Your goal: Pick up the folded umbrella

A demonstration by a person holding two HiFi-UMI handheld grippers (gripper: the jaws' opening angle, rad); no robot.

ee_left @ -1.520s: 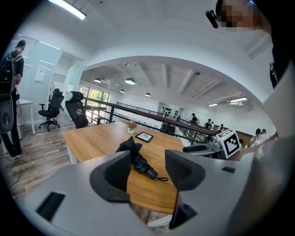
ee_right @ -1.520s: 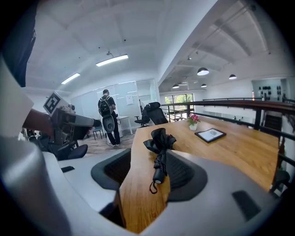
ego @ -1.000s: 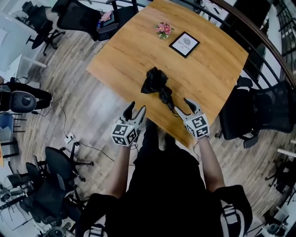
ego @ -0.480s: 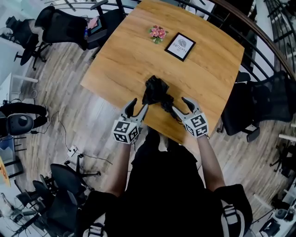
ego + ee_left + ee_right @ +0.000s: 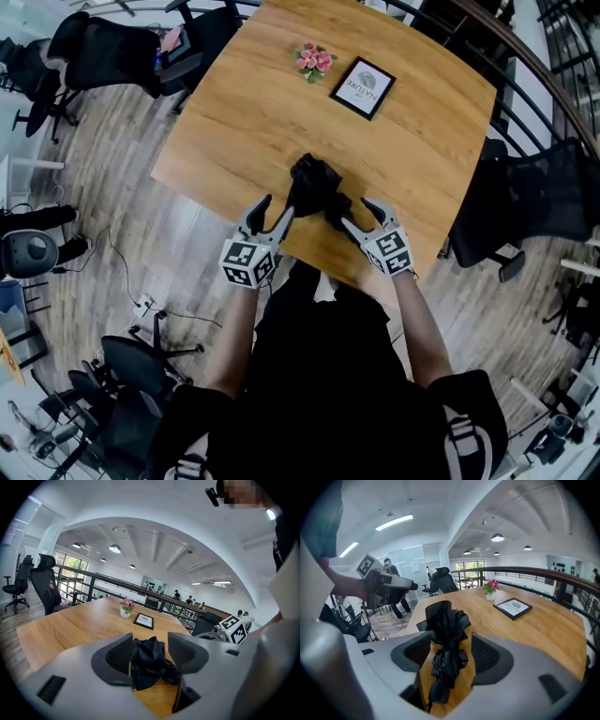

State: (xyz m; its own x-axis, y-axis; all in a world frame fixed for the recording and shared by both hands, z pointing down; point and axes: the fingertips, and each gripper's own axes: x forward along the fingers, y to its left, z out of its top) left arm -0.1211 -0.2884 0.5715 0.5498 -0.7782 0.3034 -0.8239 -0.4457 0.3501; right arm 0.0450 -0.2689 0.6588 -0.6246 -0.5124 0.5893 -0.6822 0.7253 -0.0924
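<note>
The folded black umbrella [image 5: 319,187] lies crumpled on the wooden table [image 5: 234,112], near its front edge. My left gripper [image 5: 269,215] stands open at the umbrella's left; in the left gripper view the bunched fabric [image 5: 150,660] sits just ahead of the gap between its fingers [image 5: 115,656]. My right gripper [image 5: 362,216] is open at the umbrella's handle end, and its jaws have just been opening. In the right gripper view the umbrella [image 5: 445,639] runs lengthwise through the gap, with neither pad [image 5: 487,656] pressing on it.
A small pot of pink flowers [image 5: 312,59] and a black-framed card [image 5: 362,86] stand at the table's far side. Black office chairs [image 5: 534,202] sit to the right and at the far left [image 5: 103,52]. A railing runs behind the table.
Both grippers have moved forward from off the table's front edge up to the umbrella, one on each side. The umbrella has not moved.
</note>
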